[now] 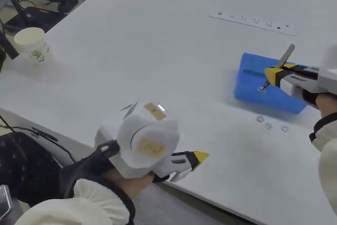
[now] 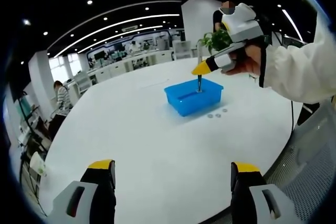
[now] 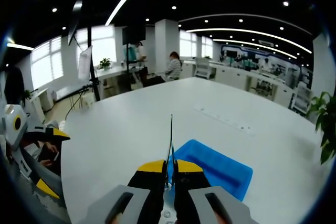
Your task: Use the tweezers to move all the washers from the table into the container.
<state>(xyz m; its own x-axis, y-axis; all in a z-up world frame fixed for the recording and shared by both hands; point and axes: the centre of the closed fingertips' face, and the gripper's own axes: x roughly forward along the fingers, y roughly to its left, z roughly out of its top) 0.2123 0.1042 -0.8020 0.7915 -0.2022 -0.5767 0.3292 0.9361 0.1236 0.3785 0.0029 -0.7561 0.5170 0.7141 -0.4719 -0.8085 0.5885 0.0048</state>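
Three small metal washers [image 1: 268, 125] lie on the white table [image 1: 158, 61] just in front of a blue container [image 1: 253, 80]. My right gripper [image 1: 269, 75] is shut on thin silver tweezers [image 1: 285, 56], whose tips hang over the container's inside. Whether the tips hold a washer is too small to tell. In the right gripper view the tweezers [image 3: 170, 129] rise between the closed jaws of the right gripper [image 3: 169, 169] above the container [image 3: 218, 170]. My left gripper [image 1: 192, 163] rests near the table's front edge, open and holding nothing. Its own view has the left gripper [image 2: 172, 174], container [image 2: 193, 97] and washers [image 2: 217, 114].
A paper cup [image 1: 32, 43] stands at the far left of the table. A flush socket strip [image 1: 253, 20] lies beyond the container. Cables [image 1: 31, 130] run along the table's front left edge. People sit at desks in the background.
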